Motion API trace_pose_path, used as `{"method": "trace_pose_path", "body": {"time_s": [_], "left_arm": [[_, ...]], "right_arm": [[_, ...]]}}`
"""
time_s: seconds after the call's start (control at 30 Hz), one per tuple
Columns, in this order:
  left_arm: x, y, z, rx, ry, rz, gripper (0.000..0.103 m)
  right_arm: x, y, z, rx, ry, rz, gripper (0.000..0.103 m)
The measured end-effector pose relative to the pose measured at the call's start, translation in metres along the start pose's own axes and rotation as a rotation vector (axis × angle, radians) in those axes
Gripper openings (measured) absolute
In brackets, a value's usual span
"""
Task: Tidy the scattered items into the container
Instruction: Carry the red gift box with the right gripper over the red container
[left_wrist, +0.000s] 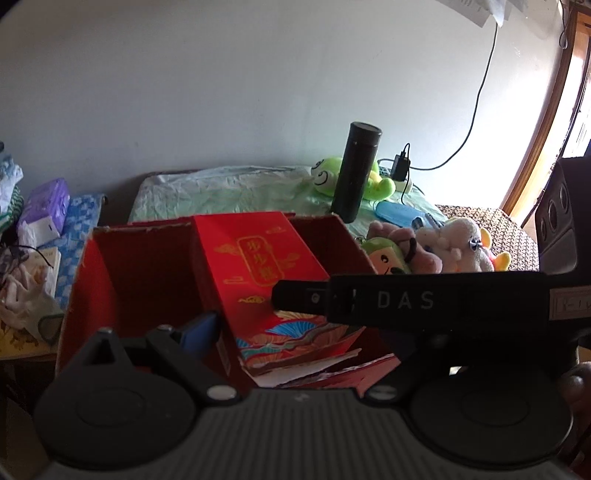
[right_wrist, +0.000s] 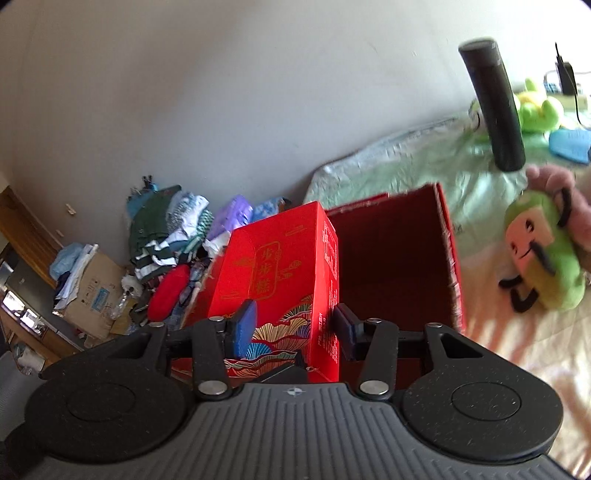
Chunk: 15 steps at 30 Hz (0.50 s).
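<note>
A red gift box (left_wrist: 258, 266) with gold characters stands tilted in the open red cardboard container (left_wrist: 140, 258), toward its left part in the right wrist view. My right gripper (right_wrist: 295, 326) is shut on the box (right_wrist: 280, 266), a blue pad on each side. One of its black fingers (left_wrist: 369, 299) lies across the box's front in the left wrist view. My left gripper (left_wrist: 291, 332) spans the box's width. Its left pad (left_wrist: 199, 332) rests against the box's side; its other finger is hidden. The right part of the container (right_wrist: 399, 251) holds nothing.
On the bed to the right lie a green square plush (right_wrist: 543, 254), a pink plush (left_wrist: 424, 243), a white plush (left_wrist: 461, 243) and a green frog plush (left_wrist: 325, 177). A black flask (left_wrist: 356, 170) stands upright behind the container. Clothes (right_wrist: 166, 229) are piled at the left.
</note>
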<state>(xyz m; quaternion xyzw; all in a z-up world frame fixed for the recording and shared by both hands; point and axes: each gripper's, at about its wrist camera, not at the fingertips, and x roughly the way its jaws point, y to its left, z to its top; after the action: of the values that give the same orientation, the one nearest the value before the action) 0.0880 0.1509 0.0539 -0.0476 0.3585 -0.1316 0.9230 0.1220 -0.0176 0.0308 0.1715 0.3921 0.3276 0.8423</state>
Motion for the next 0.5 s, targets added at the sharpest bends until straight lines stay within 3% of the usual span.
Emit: {"method": "trace_pose_path", "body": {"time_s": [0.37,0.5], "left_arm": [[0.066,0.033,0.004,-0.063,0.208,-0.151,0.092],[0.075,0.041,0.006,-0.086,0.241,-0.163,0.092]], "right_arm": [[0.049,-0.013,0.003,0.169,0.166,-0.211,0.049],[0.054,-0.015,0.005,0.159,0.19,-0.223,0.048]]}}
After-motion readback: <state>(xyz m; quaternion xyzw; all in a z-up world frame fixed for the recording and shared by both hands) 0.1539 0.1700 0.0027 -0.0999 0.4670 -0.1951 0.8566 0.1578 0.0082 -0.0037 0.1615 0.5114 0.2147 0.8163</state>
